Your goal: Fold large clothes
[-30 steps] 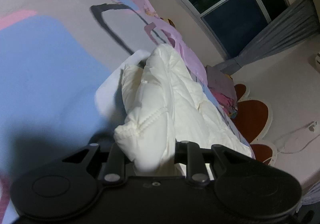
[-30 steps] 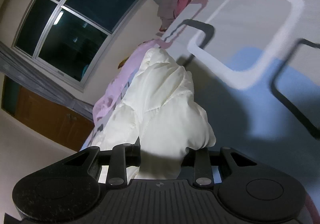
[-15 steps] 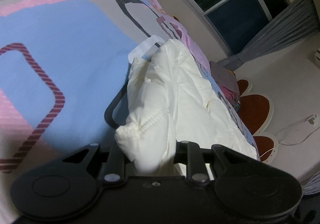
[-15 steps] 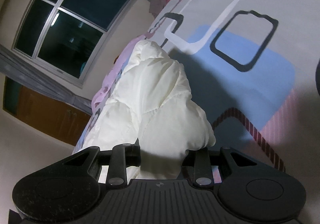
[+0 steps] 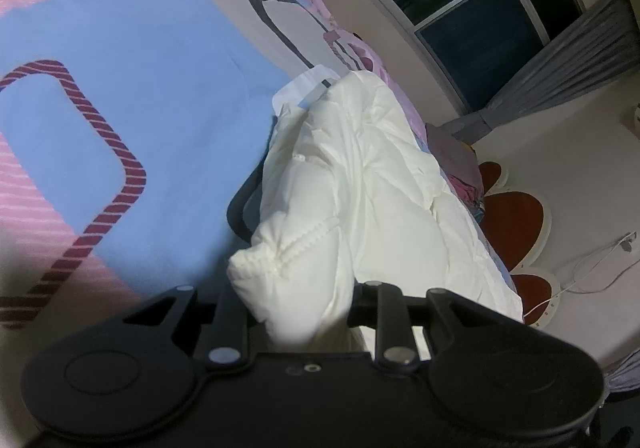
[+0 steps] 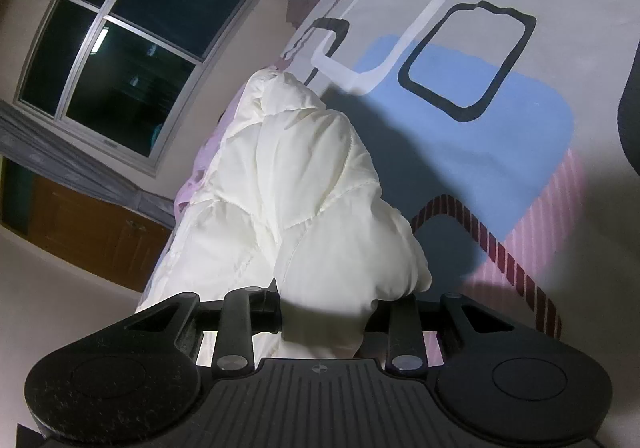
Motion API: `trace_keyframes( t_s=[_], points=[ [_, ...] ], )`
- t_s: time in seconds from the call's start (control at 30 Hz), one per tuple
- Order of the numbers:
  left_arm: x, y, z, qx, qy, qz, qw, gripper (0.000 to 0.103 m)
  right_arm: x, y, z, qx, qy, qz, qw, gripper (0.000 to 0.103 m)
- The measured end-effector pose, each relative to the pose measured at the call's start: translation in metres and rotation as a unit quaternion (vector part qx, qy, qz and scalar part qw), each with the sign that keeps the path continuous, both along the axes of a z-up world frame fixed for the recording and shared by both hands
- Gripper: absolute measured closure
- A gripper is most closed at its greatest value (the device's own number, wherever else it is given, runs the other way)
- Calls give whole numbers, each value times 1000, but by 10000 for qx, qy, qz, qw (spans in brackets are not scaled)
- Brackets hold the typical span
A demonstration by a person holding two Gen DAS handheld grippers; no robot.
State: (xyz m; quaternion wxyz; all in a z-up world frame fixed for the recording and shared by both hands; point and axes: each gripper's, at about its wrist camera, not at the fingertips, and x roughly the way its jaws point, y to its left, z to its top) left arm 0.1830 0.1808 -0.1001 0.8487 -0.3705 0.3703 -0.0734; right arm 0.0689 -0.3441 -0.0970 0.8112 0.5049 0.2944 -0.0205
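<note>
So we've got both claws clenched on the same white puffy jacket (image 5: 360,184). Left gripper (image 5: 298,312) has a thick bunch of the hem or cuff end wadded between its jaws; right gripper (image 6: 324,312) has a similar fat wad. Jacket runs from both grips away along the edge of the bed (image 5: 120,68), lying on the patterned bedspread beside the window (image 6: 120,48) side, far end resting on the cover.

Risks we see from here:

- Left jaws have just opened a touch, with the fabric between them. Slick shell plus springy fill means the wad could squirt out under tension. We can't tell how much of the pinch is shell and how much is just puff.
- Both grips hold bunched material, not a clean edge. If we carry the fold over like this, we'd probably get a lumpy, skewed fold, not a flat one.
- Jacket sits close to the bed's edge. A sideways pull could drag the free part off toward the floor (image 5: 580,208).
- Uneven pull between the two hands would twist the body and trap a sleeve underneath; we can't see where the sleeves lie.
- Bedspread may ruck up if we drag instead of lift.
</note>
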Motion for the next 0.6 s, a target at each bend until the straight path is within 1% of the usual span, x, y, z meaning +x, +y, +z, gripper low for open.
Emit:
trace_keyframes(
  t_s=[0.1, 0.23, 0.3, 0.43, 0.47, 0.5, 0.53, 0.6],
  points=[
    [-1, 2, -2, -37, 3, 4, 10000, 78, 3, -1, -2, 10, 34, 25, 10000, 72],
    [1, -1, 0, 87, -1, -15, 10000, 76, 8, -3, -2, 17, 92, 74, 9999, 70],
    [2, -1, 0, 121, 24, 8, 9999, 73, 9, -5, -4, 72, 104, 83, 9999, 68],
    [0, -2, 1, 159, 37, 3, 9999, 72, 9, -8, -5, 140, 82, 103, 9998, 67],
    [0, -2, 2, 194, 51, -14, 9998, 71, 9, -9, -6, 149, 73, 118, 9998, 66],
    [-1, -2, 2, 213, 70, -20, 9997, 69, 9, -11, -7, 148, 102, 117, 9998, 59],
    [-1, -1, 2, 211, 92, -15, 9997, 67, 9, -13, -7, 122, 164, 61, 9998, 48],
    [-1, 0, 2, 238, 200, 77, 9995, 51, 4, -19, -9, 151, 183, -48, 9997, 39]
  ],
)
